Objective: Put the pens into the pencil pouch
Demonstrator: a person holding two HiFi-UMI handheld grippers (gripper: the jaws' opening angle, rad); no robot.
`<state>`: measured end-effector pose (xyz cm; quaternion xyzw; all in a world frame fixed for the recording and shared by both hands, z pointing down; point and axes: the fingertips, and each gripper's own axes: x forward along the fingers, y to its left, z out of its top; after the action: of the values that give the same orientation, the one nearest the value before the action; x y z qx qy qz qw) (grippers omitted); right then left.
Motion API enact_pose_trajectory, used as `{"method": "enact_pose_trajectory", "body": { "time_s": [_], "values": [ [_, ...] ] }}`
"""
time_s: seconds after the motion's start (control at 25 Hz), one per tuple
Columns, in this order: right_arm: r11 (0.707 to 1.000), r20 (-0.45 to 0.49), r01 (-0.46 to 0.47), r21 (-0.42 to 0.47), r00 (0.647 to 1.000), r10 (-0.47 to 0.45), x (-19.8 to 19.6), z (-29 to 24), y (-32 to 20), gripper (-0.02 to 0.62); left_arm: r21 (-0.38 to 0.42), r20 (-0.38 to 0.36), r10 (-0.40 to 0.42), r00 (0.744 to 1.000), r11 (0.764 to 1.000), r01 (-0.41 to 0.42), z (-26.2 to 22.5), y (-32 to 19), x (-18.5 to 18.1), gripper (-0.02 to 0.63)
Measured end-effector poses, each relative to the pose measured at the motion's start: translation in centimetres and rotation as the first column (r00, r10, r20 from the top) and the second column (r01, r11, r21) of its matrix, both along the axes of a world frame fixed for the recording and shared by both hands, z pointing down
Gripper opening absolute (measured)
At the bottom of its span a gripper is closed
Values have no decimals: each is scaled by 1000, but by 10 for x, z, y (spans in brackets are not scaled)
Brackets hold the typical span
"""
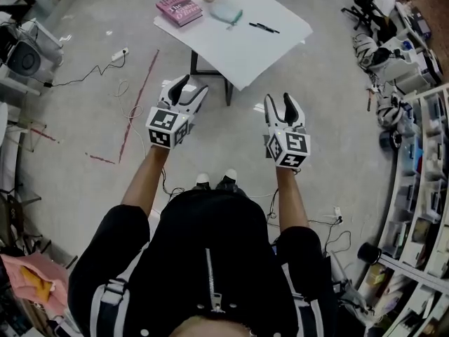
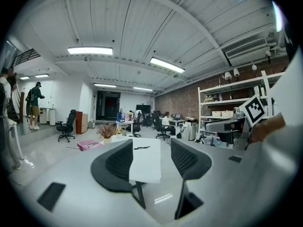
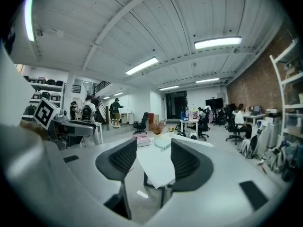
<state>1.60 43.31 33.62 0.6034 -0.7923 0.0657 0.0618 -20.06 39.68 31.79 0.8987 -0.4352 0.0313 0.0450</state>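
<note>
Workshop's white rectangular surface stands on a grey concrete floor, well ahead of the person.
Two black pens lie beside a pale blue pencil pouch, near a pink book. The left gripper and right gripper hang short of it, fingers wide, gripping nothing. Metal shelves line the right.

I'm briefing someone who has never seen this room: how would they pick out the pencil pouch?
Find the white rectangular table. Near its far edge, the pale blue soft pouch lies between the pink book and the black pens. It alone there is rounded, limp-looking and pale blue.
</note>
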Motion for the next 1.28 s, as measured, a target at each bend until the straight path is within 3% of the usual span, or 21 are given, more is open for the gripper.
{"method": "enact_pose_trajectory", "body": {
  "time_s": [0.72, 1.28],
  "values": [
    [999, -2, 31, -28, 1000, -31, 56, 13, -21, 229, -35, 45, -21, 999, 999, 23, 16, -20, 56, 256],
    [997, 31, 53, -54, 998, -51, 71, 32, -57, 227, -36, 52, -39, 998, 999, 41, 17, -55, 82, 256]
  ]
}}
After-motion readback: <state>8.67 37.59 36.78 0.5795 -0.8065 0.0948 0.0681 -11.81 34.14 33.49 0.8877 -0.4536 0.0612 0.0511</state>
